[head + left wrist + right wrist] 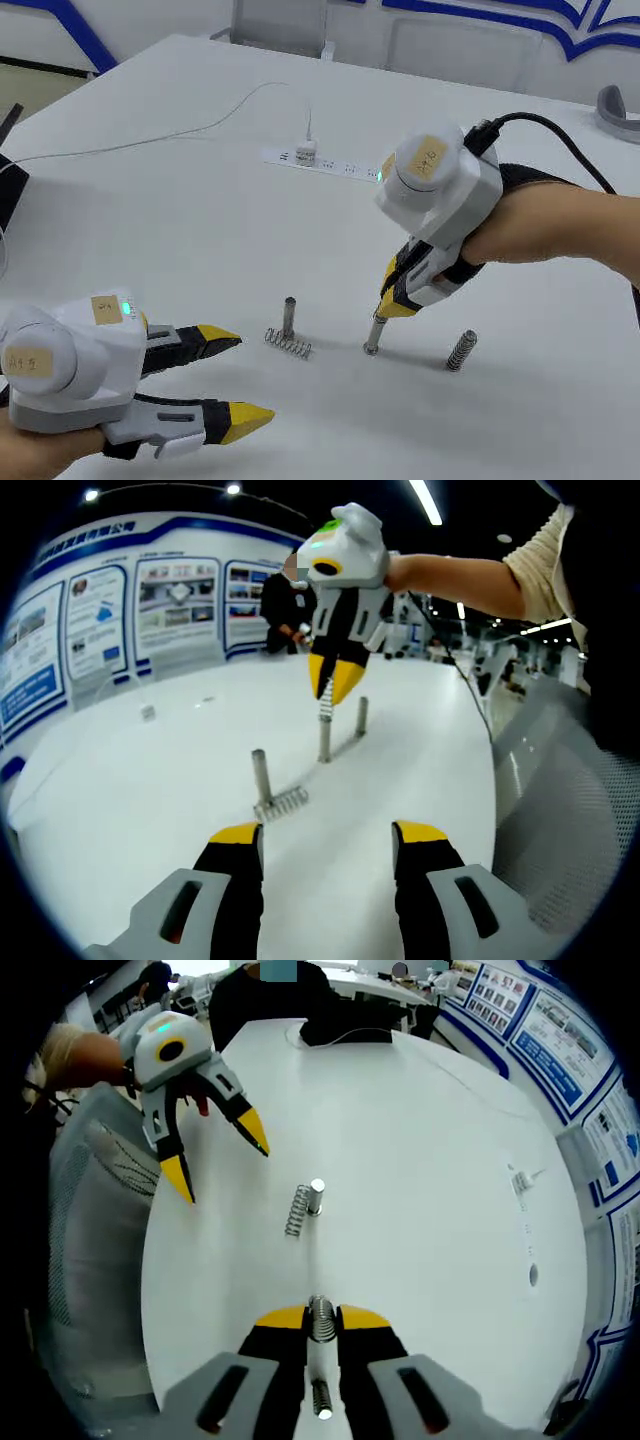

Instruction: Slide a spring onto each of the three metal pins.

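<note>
R tongs (388, 303) clamped on spring (320, 1320) atop mid pin (373, 338) — L tongs (328, 832) apart.

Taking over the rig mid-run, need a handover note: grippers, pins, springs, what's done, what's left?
Left gripper: open, empty, off the table near the left pin (sides as in the head view).
Right gripper: shut on a spring, held at the top of the middle pin; how far it is on, I cannot tell.
Loose spring: lies flat at the left pin's base; that pin is bare.
Done: the right pin wears the third spring.
Left: seat the held spring, then pick up the loose one and slide it onto the left pin.
</note>
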Motion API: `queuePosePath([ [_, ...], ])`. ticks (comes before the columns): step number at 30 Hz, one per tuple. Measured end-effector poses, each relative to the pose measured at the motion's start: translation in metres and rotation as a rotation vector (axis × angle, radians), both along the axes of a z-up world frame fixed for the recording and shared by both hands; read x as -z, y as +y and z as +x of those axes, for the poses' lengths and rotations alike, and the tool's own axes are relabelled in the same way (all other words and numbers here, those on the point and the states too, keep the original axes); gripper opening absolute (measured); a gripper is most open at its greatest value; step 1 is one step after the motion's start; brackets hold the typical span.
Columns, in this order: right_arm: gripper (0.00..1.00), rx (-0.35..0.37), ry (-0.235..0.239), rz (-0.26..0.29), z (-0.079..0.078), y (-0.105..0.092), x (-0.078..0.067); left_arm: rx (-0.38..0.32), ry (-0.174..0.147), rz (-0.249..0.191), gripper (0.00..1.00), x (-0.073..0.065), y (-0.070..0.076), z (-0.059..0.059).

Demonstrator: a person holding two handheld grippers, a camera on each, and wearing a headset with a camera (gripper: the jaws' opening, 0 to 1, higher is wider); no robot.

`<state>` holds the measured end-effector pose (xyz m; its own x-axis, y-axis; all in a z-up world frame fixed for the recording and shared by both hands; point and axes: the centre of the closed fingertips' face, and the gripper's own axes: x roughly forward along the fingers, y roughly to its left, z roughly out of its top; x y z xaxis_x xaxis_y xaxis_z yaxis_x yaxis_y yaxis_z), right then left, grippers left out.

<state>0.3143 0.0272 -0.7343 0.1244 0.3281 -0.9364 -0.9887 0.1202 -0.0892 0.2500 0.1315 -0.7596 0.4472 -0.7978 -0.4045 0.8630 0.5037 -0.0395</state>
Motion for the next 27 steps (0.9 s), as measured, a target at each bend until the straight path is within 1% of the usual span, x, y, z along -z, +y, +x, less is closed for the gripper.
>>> queuePosePath([
  [11, 0.12, -0.001, 0.023, -0.033, 0.003, -0.001, 0.016, 0.001, 0.002, 0.0, 0.52, 0.002, -0.001, 0.0],
  [27, 0.12, -0.003, 0.055, -0.069, 0.001, -0.001, 0.037, -0.007, 0.007, 0.001, 0.52, 0.004, 0.001, 0.0],
])
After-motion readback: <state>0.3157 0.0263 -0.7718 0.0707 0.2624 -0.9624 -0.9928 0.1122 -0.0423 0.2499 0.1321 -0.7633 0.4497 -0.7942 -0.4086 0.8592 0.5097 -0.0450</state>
